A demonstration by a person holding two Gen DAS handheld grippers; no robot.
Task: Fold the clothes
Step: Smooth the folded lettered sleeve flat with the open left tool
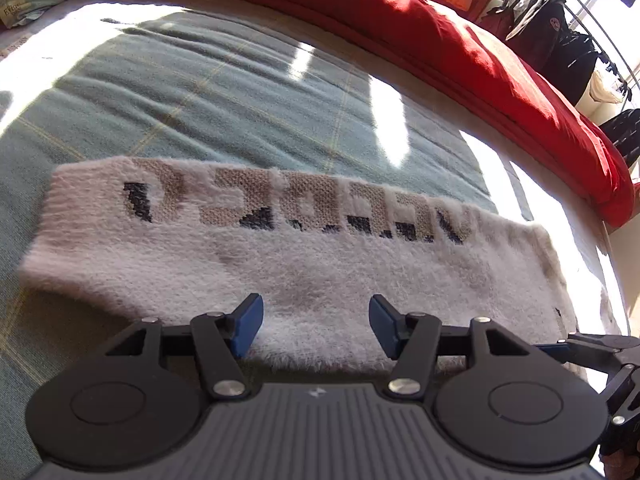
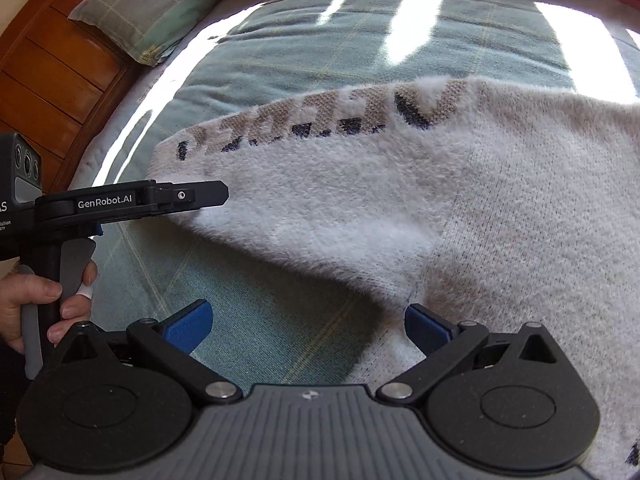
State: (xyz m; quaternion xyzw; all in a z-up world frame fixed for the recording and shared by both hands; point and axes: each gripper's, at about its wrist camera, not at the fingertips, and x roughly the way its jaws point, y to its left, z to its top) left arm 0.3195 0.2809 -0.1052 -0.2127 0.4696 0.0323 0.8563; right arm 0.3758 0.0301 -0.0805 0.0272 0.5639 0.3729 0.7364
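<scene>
A fluffy white sweater [image 1: 304,272] with beige and dark lettering lies flat on the green checked bedspread [image 1: 208,92]. Its sleeve stretches to the left, and it also shows in the right wrist view [image 2: 500,208]. My left gripper [image 1: 316,326] is open and empty, its blue fingertips over the sleeve's near edge. It shows from the side in the right wrist view [image 2: 208,198]. My right gripper [image 2: 308,326] is open and empty, just above the bedspread by the sweater's armpit. Part of it shows at the right edge of the left wrist view [image 1: 592,348].
A red duvet [image 1: 460,40] lies bunched along the far side of the bed. A green pillow [image 2: 140,8] rests against a wooden headboard [image 2: 52,64]. Dark clothes [image 1: 560,28] hang on a rack beyond the bed. Bright sun patches cross the bedspread.
</scene>
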